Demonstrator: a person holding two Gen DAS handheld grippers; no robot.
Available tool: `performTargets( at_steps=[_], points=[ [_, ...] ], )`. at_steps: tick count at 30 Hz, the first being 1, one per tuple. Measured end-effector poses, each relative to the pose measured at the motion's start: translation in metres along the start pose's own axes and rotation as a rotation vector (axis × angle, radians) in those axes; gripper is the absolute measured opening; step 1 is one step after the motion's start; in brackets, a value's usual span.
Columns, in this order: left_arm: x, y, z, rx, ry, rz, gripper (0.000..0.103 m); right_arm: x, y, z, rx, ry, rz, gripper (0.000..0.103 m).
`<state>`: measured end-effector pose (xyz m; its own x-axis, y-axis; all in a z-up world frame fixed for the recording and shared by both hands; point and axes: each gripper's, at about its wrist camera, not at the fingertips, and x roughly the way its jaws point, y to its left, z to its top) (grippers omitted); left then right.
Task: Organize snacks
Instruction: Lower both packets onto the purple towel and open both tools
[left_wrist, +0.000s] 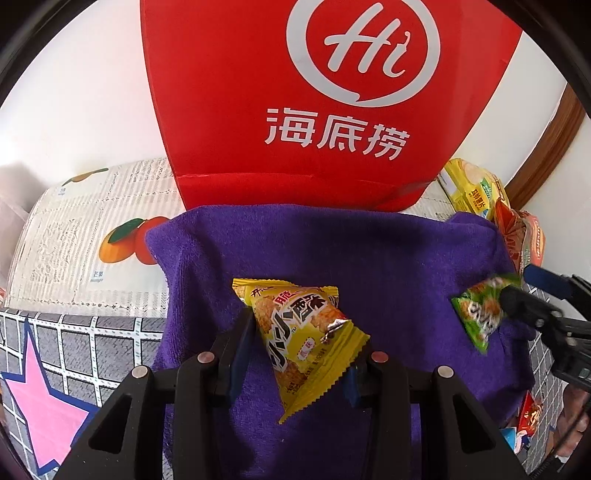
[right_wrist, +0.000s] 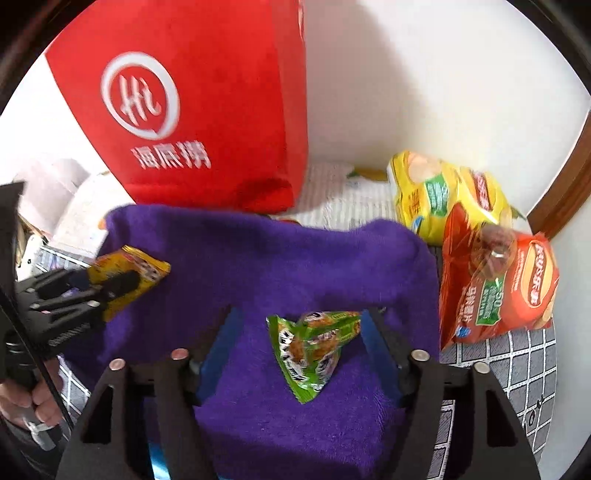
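A yellow snack packet sits between the fingers of my left gripper, above a purple towel; the fingers are closed on it. It also shows in the right wrist view. My right gripper holds a green snack packet, pressed against its right finger with a gap on the left. The green packet and right gripper appear at the right of the left wrist view. A red paper bag stands upright behind the towel.
A yellow chip bag and a red chip bag lie at the right by the wall. A fruit-print cloth and a grid-pattern cover with a pink star lie at the left. A wooden frame runs along the right.
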<state>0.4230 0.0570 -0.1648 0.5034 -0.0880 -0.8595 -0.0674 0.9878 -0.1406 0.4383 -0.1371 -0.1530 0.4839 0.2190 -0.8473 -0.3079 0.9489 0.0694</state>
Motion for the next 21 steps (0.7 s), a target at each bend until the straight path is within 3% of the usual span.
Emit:
performTargets(
  at_steps=[5, 8, 16, 21],
  points=[
    [-0.002, -0.003, 0.000, 0.006, -0.001, -0.028, 0.042, -0.019, 0.003, 0.002, -0.013, -0.069, -0.018, 0.071],
    [-0.007, -0.006, 0.001, 0.007, -0.016, -0.034, 0.065, -0.025, 0.001, 0.004, -0.002, -0.097, -0.009, 0.071],
    [-0.028, -0.013, 0.003, 0.032, -0.069, -0.042, 0.068, -0.041, -0.009, 0.007, 0.058, -0.169, -0.008, 0.070],
    [-0.043, -0.011, 0.002, 0.034, -0.096, -0.046, 0.068, -0.067, -0.018, 0.005, 0.117, -0.222, 0.036, 0.063]
  ],
)
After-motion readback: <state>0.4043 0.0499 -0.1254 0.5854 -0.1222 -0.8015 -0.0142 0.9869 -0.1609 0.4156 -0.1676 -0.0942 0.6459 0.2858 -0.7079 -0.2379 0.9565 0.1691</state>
